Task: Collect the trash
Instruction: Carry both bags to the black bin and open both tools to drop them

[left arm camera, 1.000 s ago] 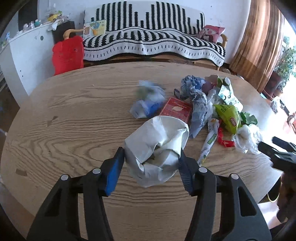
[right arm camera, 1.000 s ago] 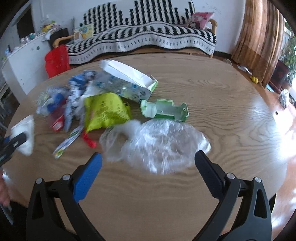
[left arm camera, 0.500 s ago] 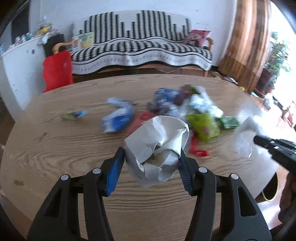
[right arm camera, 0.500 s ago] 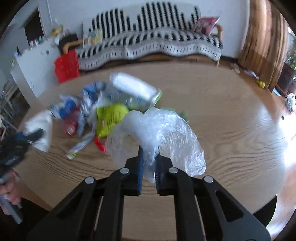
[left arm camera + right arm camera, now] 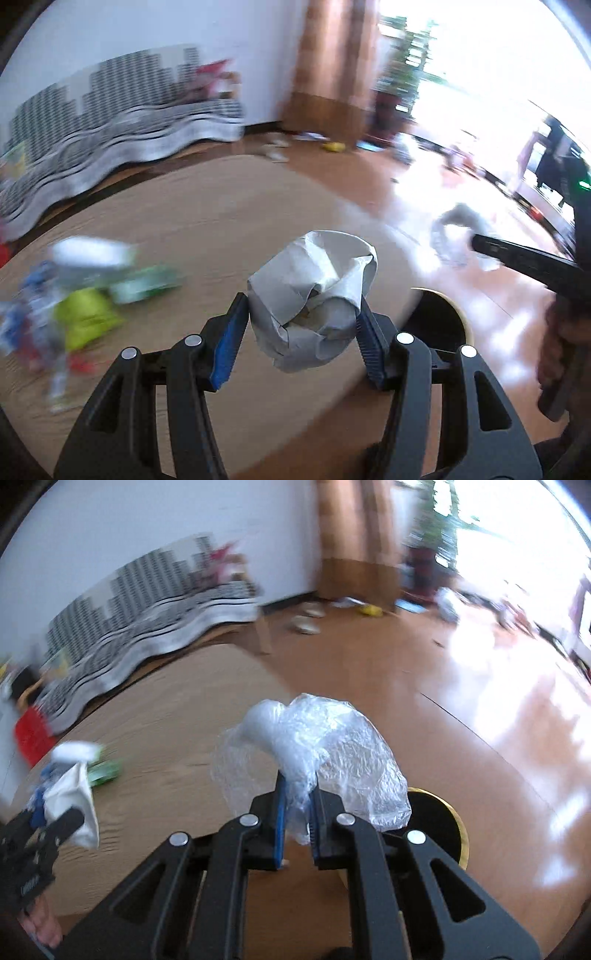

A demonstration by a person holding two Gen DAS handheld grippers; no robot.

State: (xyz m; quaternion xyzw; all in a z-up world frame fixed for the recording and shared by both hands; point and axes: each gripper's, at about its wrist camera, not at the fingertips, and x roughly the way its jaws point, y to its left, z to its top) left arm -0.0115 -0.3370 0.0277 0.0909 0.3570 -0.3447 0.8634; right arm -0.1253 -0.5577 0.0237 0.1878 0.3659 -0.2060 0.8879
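My left gripper (image 5: 301, 325) is shut on a crumpled white paper bag (image 5: 314, 295) and holds it above the right end of the wooden table (image 5: 221, 206). My right gripper (image 5: 297, 812) is shut on a clear plastic bag (image 5: 314, 753), held over the table edge. Below both sits a black bin with a gold rim (image 5: 447, 830), which also shows in the left wrist view (image 5: 443, 317). The other trash, a yellow-green packet (image 5: 85, 317) and a green box (image 5: 147, 284), lies blurred at the table's left. The left gripper with its paper bag (image 5: 74, 801) shows in the right wrist view.
A striped sofa (image 5: 110, 122) stands behind the table. A brown curtain (image 5: 332, 66) and a plant (image 5: 402, 55) are at the back right. The shiny wooden floor (image 5: 498, 686) lies to the right with small items scattered on it. A red object (image 5: 31, 734) sits far left.
Both grippers have swung right, from over the trash pile to the table's right end above the bin. The right gripper, open a second ago, closed on the plastic bag and lifted it.
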